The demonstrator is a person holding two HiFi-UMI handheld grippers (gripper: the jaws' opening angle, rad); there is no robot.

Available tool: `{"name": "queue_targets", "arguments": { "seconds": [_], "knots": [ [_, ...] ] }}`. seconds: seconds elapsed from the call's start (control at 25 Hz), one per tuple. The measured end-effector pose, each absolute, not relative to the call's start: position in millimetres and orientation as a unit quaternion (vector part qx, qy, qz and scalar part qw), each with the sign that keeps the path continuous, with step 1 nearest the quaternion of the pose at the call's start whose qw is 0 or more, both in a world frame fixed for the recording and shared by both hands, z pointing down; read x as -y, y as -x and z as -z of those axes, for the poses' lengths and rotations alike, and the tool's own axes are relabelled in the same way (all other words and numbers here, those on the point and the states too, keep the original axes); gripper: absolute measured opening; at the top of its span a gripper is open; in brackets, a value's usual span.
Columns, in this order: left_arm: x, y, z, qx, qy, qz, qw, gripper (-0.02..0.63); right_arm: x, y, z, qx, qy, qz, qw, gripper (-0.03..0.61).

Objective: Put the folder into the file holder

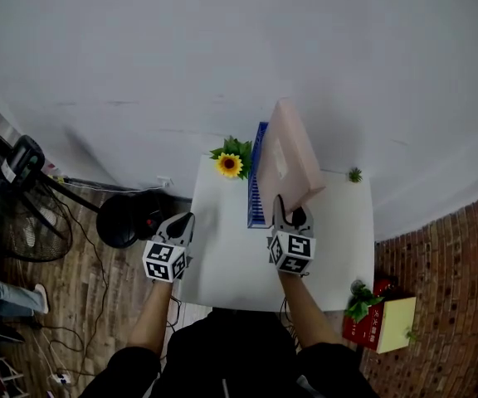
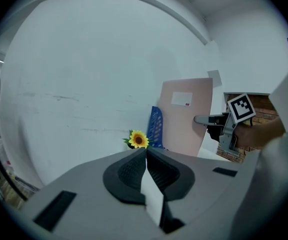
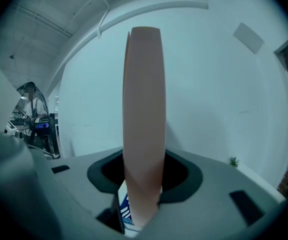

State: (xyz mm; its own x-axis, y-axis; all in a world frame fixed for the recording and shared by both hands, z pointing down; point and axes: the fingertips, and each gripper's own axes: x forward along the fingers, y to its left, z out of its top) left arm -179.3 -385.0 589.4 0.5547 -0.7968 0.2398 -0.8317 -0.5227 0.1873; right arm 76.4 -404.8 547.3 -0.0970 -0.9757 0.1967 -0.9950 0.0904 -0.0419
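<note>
Head view: right gripper (image 1: 290,213) grips folder (image 1: 289,157) edge beside file holder (image 1: 257,186).

File holder (image 1: 257,185) between sunflower (image 1: 229,165) and folder (image 1: 293,157)

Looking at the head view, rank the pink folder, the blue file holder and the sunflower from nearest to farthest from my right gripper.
1. folder: clamped in the right gripper, standing up from its jaws.
2. file holder: just left of the folder.
3. sunflower: at the far left corner of the table, beyond the file holder.
</note>
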Motion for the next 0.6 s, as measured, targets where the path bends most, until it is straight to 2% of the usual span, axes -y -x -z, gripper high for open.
{"name": "queue_targets", "arguments": {
  "seconds": [0.6],
  "knots": [
    [387, 187, -605, 0.474, -0.863, -0.068, 0.159, 0.026, 424, -70, -551, 0.730, -0.677, -0.076, 0.056, 0.173]
  ]
}}
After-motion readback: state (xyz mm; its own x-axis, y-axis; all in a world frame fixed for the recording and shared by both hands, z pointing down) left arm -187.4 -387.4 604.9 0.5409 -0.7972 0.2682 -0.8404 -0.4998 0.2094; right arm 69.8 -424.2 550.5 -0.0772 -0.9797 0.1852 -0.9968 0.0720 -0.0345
